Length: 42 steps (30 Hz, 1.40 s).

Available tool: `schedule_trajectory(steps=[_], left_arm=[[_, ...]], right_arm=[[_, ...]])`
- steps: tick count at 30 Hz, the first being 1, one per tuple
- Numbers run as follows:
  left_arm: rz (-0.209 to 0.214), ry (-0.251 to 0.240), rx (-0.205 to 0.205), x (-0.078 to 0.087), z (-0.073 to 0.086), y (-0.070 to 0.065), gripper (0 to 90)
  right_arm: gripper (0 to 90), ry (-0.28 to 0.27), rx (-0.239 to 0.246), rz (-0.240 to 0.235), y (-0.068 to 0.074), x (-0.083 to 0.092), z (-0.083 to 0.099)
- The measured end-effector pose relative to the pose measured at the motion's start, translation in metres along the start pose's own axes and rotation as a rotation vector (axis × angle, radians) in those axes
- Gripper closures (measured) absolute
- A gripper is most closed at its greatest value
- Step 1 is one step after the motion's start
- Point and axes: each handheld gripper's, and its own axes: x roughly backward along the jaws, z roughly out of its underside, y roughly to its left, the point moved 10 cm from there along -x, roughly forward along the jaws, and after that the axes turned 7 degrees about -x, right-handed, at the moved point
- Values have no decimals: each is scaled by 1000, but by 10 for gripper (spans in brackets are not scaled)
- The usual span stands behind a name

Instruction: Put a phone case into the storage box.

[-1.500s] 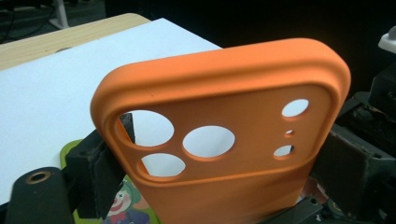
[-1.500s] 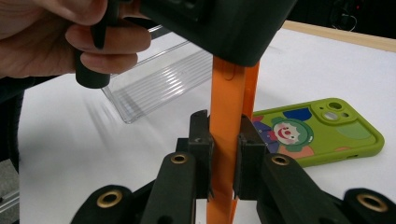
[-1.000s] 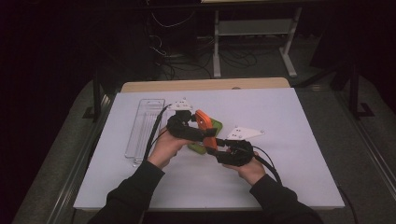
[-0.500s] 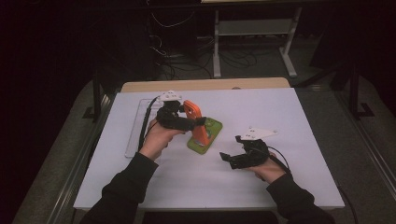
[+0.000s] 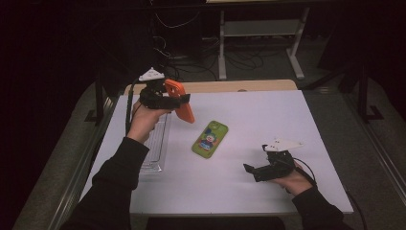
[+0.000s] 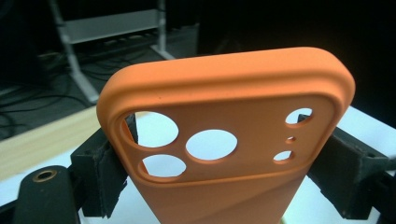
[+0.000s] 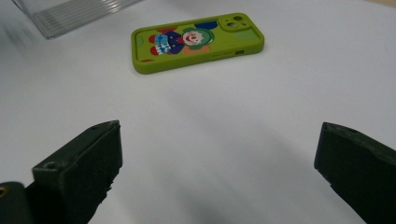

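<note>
The left gripper [image 5: 184, 101] was held up in the air over the table's far left corner, pointing level toward the right, its grey plate on top. Its jaws were clamped on the two long edges of an orange case [image 5: 181, 99], which hung upright between them. The left forearm, in a dark sleeve, rose steeply from the near left edge. The right gripper [image 5: 249, 168] sat low over the table near the near right corner, pointing left, jaws spread wide with nothing between them; they had just been opening. The right hand [image 5: 293, 181] gripped its body, the sleeved forearm coming in from the near edge.
</note>
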Motion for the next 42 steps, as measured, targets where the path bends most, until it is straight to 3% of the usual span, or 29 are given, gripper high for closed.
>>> schedule_trajectory(steps=[8,15,21,24,33,36,42], left_arm=[[-163,24,-16,6,-6,50,143],[-318,59,30,6,3,89,142],[-418,138,67,2,22,109,140],[-443,169,88,-4,33,115,139],[-497,263,98,-22,65,127,138],[-511,280,122,-27,74,130,137],[-519,300,126,-38,82,132,135]], right_arm=[[1,-6,-1,21,-4,10,7],[1,-20,-15,33,-10,17,10],[1,-22,-22,36,-11,19,10],[1,-23,-21,34,-10,19,10],[1,-21,-18,32,-10,19,11],[1,-22,-17,32,-10,19,11],[1,-22,-15,32,-10,19,11]])
